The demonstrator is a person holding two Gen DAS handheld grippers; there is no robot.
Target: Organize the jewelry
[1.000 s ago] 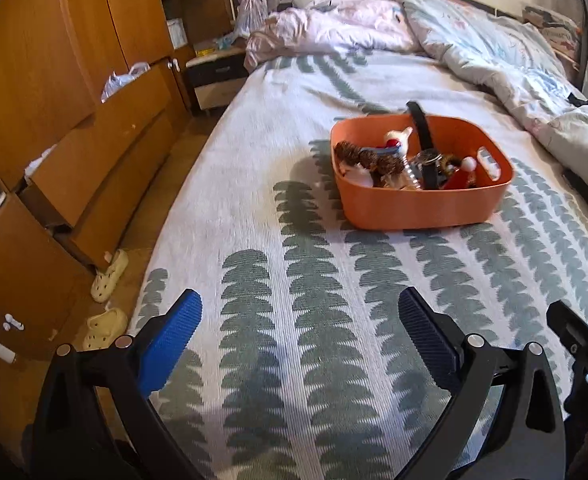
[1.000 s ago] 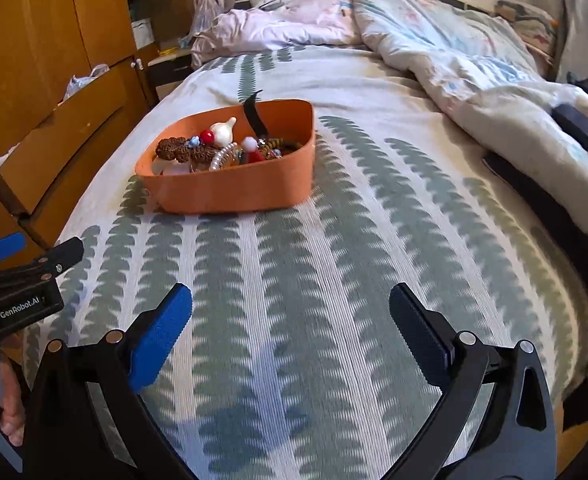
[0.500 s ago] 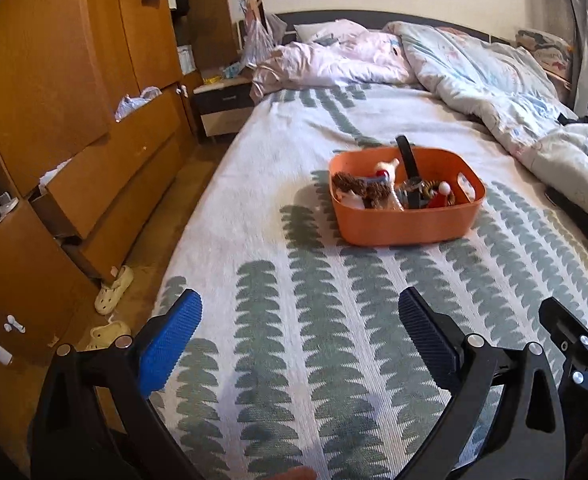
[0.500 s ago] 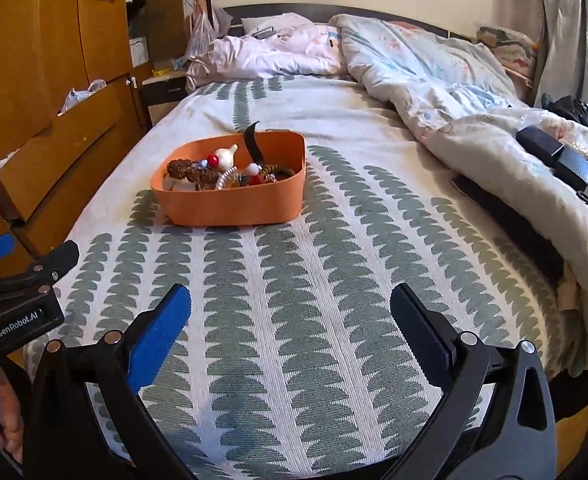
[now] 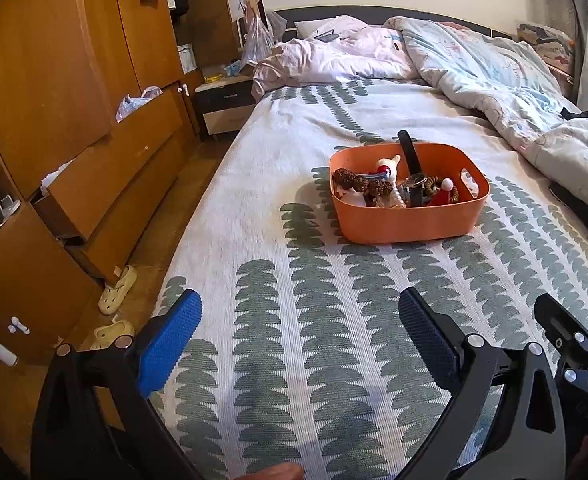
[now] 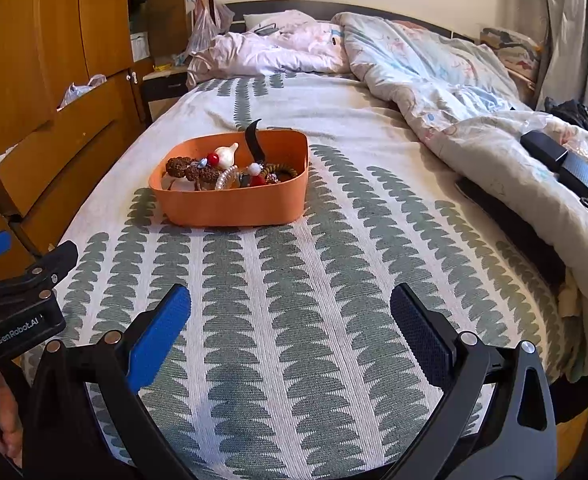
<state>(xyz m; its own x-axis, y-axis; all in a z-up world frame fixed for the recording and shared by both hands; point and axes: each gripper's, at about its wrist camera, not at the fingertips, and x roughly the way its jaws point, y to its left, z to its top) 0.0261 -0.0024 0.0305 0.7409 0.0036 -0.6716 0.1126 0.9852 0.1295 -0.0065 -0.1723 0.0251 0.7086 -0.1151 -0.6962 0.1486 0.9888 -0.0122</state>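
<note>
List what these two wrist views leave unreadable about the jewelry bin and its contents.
- Bottom of the orange bin: hidden in both views by its near wall and the piled jewelry.
- Individual pieces: the brown bead strand and black strap are clear; the tangle beside them is too small to separate.
- Left gripper and right gripper: handles cut off by the lower edge.

Jewelry heap (image 5: 394,188) in orange bin (image 5: 406,224): individual pieces indistinguishable.

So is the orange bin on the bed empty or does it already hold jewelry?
It holds jewelry. The orange bin sits upright on the bed, with brown bead bracelets, a pearl strand and a black watch strap poking above its rim.
</note>
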